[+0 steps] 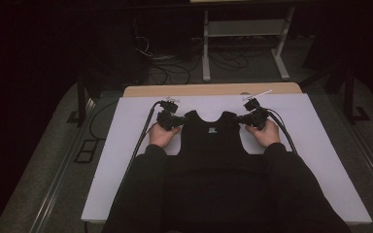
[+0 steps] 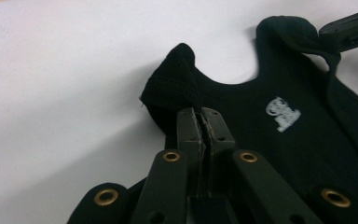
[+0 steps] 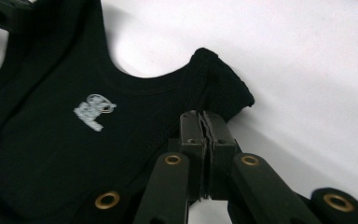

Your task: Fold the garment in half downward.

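A black sleeveless top [image 1: 212, 143] with a small white logo [image 1: 212, 130] lies flat on the white sheet [image 1: 121, 165], its neckline away from the person. My left gripper [image 1: 178, 120] is shut on the top's left shoulder strap [image 2: 172, 86]; the jaws [image 2: 200, 114] meet with the fabric pinched between them. On the other strap [image 3: 221, 88], my right gripper [image 1: 243, 119] is shut as well, its pads [image 3: 202, 116] pressed together on the cloth. The logo [image 2: 283, 113] [image 3: 94, 112] sits between the two straps. Each gripper view catches the other gripper [image 2: 349, 30] [image 3: 0, 14] at its far edge.
The sheet covers a wooden table whose far edge [image 1: 209, 90] shows. Black cables [image 1: 143, 138] [image 1: 284, 131] trail from both grippers along the sheet. Behind the table stand a white frame [image 1: 243, 29] and loose cables on the floor [image 1: 175, 73]. The person's dark sleeves lie over the near table.
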The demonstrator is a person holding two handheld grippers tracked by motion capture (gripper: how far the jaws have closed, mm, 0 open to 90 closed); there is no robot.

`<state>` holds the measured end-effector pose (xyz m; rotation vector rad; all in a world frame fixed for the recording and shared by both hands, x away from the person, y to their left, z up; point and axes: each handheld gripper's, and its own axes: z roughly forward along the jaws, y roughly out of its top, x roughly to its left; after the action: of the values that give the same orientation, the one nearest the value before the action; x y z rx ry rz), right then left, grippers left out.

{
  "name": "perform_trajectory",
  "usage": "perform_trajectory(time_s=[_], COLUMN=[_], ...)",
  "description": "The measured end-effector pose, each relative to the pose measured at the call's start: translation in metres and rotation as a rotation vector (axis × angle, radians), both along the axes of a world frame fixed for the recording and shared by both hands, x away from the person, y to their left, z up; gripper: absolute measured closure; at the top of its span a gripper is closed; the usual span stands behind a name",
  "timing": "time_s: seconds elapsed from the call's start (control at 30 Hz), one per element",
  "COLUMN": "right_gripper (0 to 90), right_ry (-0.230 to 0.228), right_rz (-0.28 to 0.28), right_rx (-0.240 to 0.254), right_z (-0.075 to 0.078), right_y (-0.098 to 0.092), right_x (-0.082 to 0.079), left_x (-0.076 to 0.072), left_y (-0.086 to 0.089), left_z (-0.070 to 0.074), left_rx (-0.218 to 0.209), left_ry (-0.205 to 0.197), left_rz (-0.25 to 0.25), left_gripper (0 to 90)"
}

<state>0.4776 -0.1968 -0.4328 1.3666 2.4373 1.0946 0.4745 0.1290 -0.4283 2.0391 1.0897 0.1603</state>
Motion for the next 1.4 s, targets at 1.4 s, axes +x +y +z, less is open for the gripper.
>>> perform_trajectory(time_s=[1.4], right_gripper=[87.2], right_ry=[-0.123], right_rz=[0.069], right_rx=[0.139], right_z=[0.034], right_y=[-0.012], right_x=[-0.099], left_x=[-0.092], left_y=[0.006], left_z=[0.035], left_rx=[0.003], left_ry=[-0.154], left_rz=[-0.122], left_gripper=[86.0])
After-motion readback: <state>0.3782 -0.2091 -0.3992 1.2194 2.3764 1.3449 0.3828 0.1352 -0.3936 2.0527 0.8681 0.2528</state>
